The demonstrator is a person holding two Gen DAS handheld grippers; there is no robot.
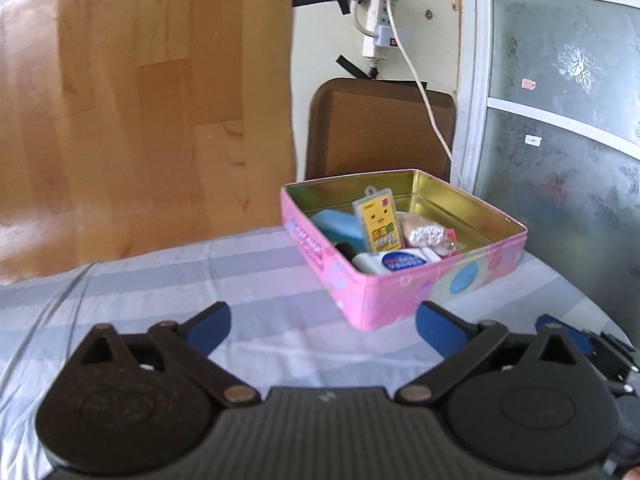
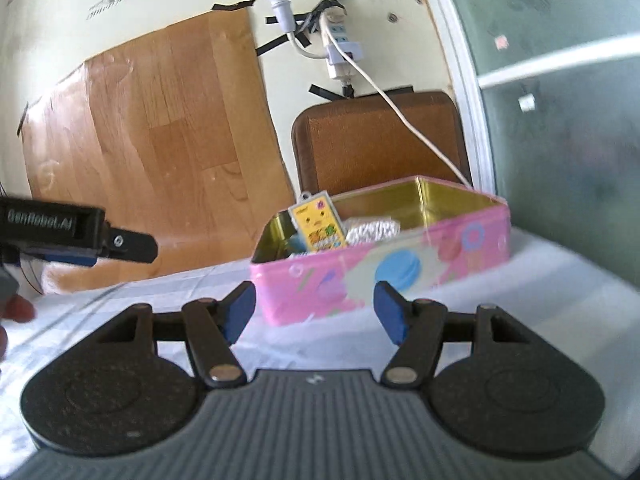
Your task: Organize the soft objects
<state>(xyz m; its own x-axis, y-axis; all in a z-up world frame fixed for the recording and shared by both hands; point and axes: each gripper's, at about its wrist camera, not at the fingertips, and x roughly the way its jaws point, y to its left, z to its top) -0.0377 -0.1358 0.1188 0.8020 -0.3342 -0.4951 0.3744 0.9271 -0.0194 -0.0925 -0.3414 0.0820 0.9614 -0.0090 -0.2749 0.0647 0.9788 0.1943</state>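
We see the tin (image 1: 404,248) just ahead of the left gripper (image 1: 323,318), slightly right of its fingers, resting on the sheet (image 1: 160,288). From the right gripper (image 2: 314,312) it sits straight ahead, just past the fingertips. Lid off, pink printed outside, gold metal inside, rounded corners. In it: yellow card (image 1: 378,222) standing up, blue pouch (image 1: 338,226), white tube (image 1: 394,262), white beaded bag (image 1: 426,232). A dark item under the tube is too hidden to name.

Both grippers released, nothing between the blue pads (image 1: 214,320). No contact with the tin. Left fingers spread very wide, right fingers less so.

Surface: striped grey-lilac sheet, soft, a few creases. Behind the tin, a brown chair back (image 1: 380,128) with rounded corners. Beyond the left fingers, wood-grain sheet (image 1: 140,100) taped to a cream wall. Power strip (image 1: 380,24) taped up with black tape, white cable (image 1: 424,96) dropping behind the tin. Frosted floral glass door (image 1: 560,100) on the right, white frame.

In the right wrist view the left gripper's body enters at the left edge, cut off; a bit of hand (image 2: 16,312) shows below it. That view is motion-blurred, so the tin's print is hard to read. The right gripper shows at the left view's right edge, mostly cropped.
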